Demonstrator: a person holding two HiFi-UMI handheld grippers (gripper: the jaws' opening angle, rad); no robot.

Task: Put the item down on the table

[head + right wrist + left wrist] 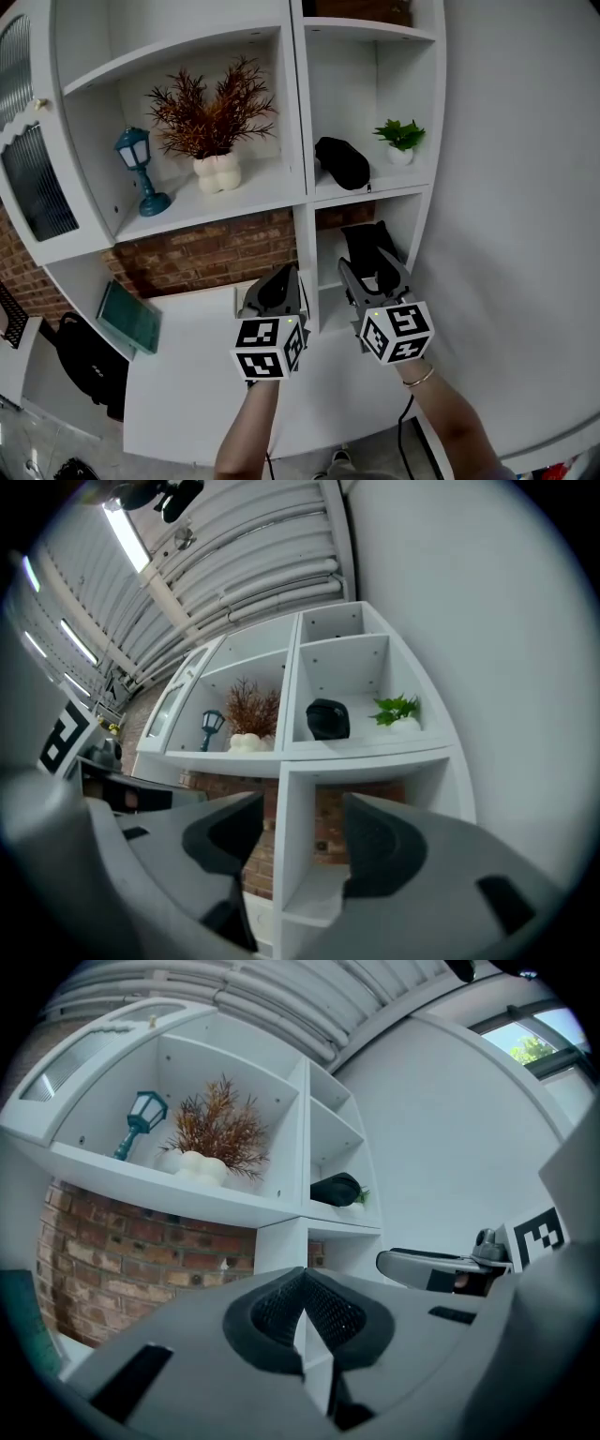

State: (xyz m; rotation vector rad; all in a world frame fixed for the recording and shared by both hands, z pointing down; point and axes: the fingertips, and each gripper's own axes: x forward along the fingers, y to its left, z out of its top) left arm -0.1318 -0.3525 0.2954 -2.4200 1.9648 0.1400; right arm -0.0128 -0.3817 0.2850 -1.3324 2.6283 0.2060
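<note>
One teal lantern-shaped lamp (141,167), one black rounded object (342,161). Two potted plants: a rust-brown plant (212,117) at eleven o'clock, a green plant (401,137) at one.

**Left gripper** (283,277): grey moulded shell. Its two jaws are lined with black mesh-textured pads (277,1312), each set in a dark rounded surround.

**Right gripper** (368,267): same grey shell, with dark matte pads (380,846) on the inner jaw faces.

**Marker cubes:** left cube (269,348) and right cube (397,332) are both white with black square markers. A small green light (375,312) sits at a top corner.

**Worn:** thin gold-toned bracelet (419,378) on the right wrist.

**Cabling:** thin dark cable (404,417) beside the right forearm.
</note>
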